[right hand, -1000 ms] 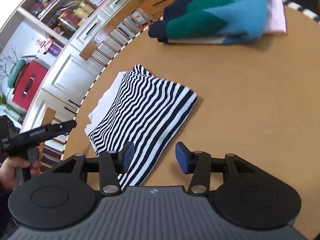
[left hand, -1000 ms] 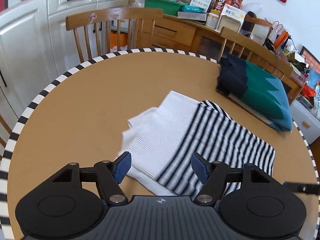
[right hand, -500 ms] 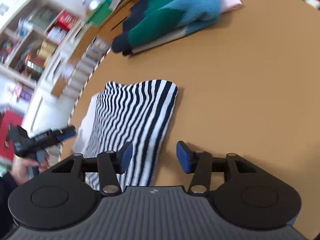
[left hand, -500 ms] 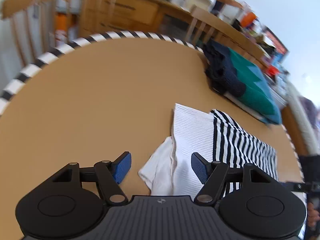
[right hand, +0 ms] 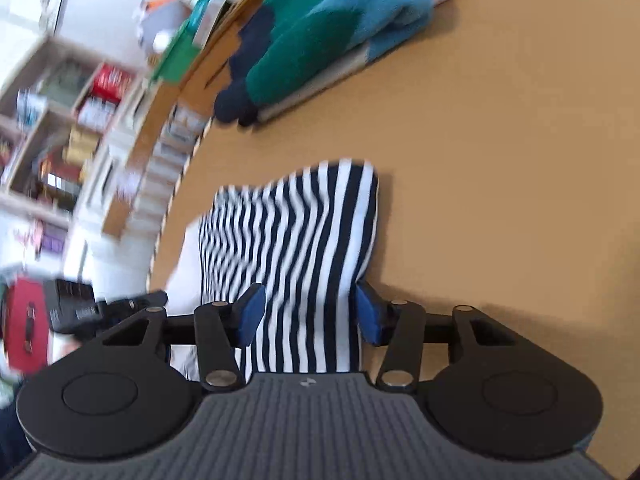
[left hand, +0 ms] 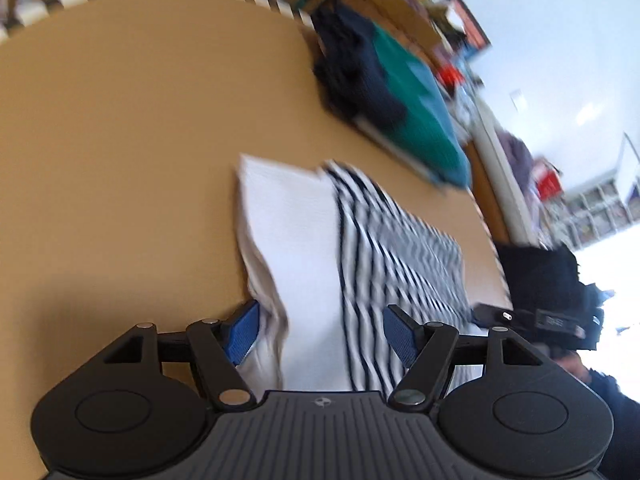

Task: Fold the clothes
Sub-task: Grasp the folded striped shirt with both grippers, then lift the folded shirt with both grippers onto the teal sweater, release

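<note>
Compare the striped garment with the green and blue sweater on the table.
The striped garment is navy and white in thin bands; the green and blue sweater has broad colour blocks. The striped garment looks thin and flat; the sweater looks thick. The sweater lies farther from the cameras. Both are folded on the table.

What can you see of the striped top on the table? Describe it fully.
The striped top is a soft knit, folded into a rough rectangle, with dark navy and white stripes on one part and a plain white ribbed part beside it. It lies flat on the tan table, apart from the blue-green sweater. Its near edge sits between the open jaws of both hand-held grippers; contact is unclear.
</note>
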{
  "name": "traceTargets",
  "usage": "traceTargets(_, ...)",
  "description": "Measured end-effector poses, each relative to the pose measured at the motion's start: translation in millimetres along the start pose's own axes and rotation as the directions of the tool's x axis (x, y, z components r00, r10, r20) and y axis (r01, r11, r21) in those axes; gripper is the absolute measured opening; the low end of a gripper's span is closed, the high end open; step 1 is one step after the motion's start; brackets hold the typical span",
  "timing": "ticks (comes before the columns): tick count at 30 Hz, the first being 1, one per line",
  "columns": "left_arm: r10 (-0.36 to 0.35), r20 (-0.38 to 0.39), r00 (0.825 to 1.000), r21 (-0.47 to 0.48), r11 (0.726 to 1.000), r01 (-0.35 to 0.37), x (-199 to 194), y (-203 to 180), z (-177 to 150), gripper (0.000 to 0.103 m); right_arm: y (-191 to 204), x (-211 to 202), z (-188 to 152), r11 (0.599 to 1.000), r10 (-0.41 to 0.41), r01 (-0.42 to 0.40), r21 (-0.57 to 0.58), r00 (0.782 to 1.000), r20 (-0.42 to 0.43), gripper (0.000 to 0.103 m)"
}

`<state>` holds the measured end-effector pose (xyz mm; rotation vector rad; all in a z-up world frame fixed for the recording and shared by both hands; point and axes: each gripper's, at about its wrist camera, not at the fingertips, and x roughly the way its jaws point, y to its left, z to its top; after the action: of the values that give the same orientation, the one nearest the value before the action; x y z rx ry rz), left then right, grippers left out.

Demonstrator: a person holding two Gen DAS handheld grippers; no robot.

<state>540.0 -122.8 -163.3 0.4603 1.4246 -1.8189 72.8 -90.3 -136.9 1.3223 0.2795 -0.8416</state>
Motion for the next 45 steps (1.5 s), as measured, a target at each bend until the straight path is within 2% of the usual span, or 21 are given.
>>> traceTargets(2,-0.027,-0.029,0.999,0.017,0.999,0.027,4.8,-3.6,-7.5,0.070,-2.3,-5.2,-9.1,1.000,0.021,-0.021,0.006,0.999,-0.028,0.050)
traceTargets(4,-0.041,-0.041,0.998,0.044,0.998,0.043,10.7,-7.9,-11.1,0.074,-7.8,-6.8,-13.0,0.998,0.045,-0.044,0.042,0.999,-0.011,0.050)
traceTargets(5,-0.050,-0.038,0.998,0.031,0.998,0.051,14.4,-7.8,-7.7,0.077,-10.6,-4.8,-11.1,0.996,0.057,-0.057,0.068,0.998,0.006,0.050)
traceTargets(8,-0.056,-0.010,0.998,-0.018,0.998,0.056,22.2,-9.2,0.8,0.077,-15.4,2.3,0.2,0.984,0.079,-0.087,0.155,0.995,0.057,0.050)
traceTargets(10,-0.042,0.009,0.999,-0.022,0.999,0.042,31.9,-15.7,5.1,0.074,-13.9,8.4,4.9,0.982,0.066,-0.077,0.172,0.996,0.065,0.042)
traceTargets(12,0.010,0.025,1.000,-0.017,1.000,-0.010,40.2,-22.9,2.0,0.055,-9.8,12.3,2.8,0.988,0.018,-0.027,0.149,0.998,0.062,0.016)
traceTargets(13,0.035,0.033,0.999,-0.016,0.999,-0.035,43.9,-26.4,0.4,0.024,-8.4,13.7,0.6,0.990,-0.002,-0.006,0.139,0.998,0.061,0.013)
traceTargets(14,0.040,0.038,0.999,-0.032,0.999,-0.038,41.3,-26.9,-3.7,0.021,-7.9,13.9,-2.1,0.990,-0.004,-0.005,0.140,0.998,0.065,0.013)
traceTargets(17,0.058,0.050,0.997,-0.077,0.996,-0.054,39.0,-29.8,-10.4,0.020,-1.8,15.1,-4.4,0.991,-0.037,0.028,0.128,0.997,0.073,0.009)
traceTargets(21,0.070,0.085,0.994,-0.120,0.991,-0.060,28.7,-33.3,-11.5,0.018,20.8,6.6,-2.5,0.998,-0.063,0.061,0.023,0.991,0.116,0.007)
traceTargets(25,0.034,0.113,0.993,-0.134,0.991,-0.018,11.4,-39.5,-12.2,0.018,41.6,-5.9,7.2,0.999,-0.029,0.035,-0.039,0.989,0.148,0.007)
traceTargets(29,0.010,0.143,0.990,-0.124,0.992,0.008,-0.3,-54.4,-7.3,0.018,50.8,-14.3,20.2,1.000,-0.004,0.008,-0.024,0.988,0.157,0.006)
traceTargets(32,-0.010,0.168,0.986,-0.114,0.993,0.029,-10.6,-69.4,1.9,0.018,61.2,-26.2,31.3,0.999,0.017,-0.008,-0.053,0.984,0.177,0.006)
traceTargets(38,-0.033,0.237,0.971,-0.024,0.999,0.040,-37.2,-125.4,48.3,0.018,83.7,-61.8,84.4,0.993,0.079,-0.058,-0.099,0.972,0.222,0.007)
traceTargets(42,-0.059,0.319,0.946,0.041,0.998,0.048,-51.2,-173.3,101.7,0.018,104.4,-90.7,148.2,0.983,0.115,-0.070,-0.167,0.954,0.275,0.007)
traceTargets(45,-0.058,0.360,0.931,0.077,0.997,0.032,-45.0,-203.4,150.7,0.018,113.2,-110.7,201.7,0.978,0.132,-0.072,-0.198,0.942,0.310,0.007)
